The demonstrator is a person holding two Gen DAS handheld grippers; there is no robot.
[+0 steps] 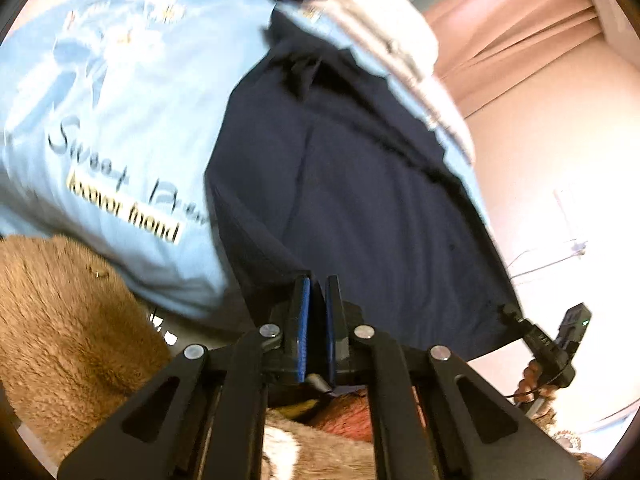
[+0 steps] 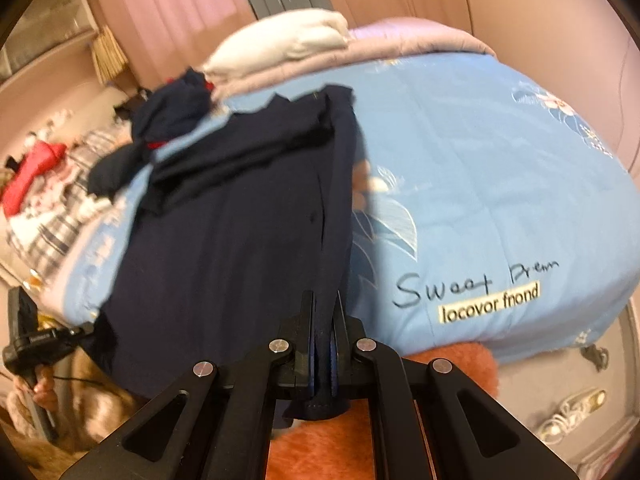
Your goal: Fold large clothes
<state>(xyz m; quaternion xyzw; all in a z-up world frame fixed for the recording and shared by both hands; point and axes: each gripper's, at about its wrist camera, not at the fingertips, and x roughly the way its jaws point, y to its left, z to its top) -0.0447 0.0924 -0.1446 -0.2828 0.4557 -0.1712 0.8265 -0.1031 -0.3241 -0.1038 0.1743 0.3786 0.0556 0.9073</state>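
**Both grippers pinch the navy garment's near edge**

The navy garment lies spread on the blue bedspread. Right gripper clamps its near hem; left gripper pinches the other corner. White pillow lies beyond the bedspread.

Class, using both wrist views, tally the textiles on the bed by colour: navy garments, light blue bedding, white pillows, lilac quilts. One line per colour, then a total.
Navy garments: 2, the large navy shirt and a crumpled navy pile
Light blue quilt: 1
White pillow: 1
Lilac quilt: 1
Total: 5
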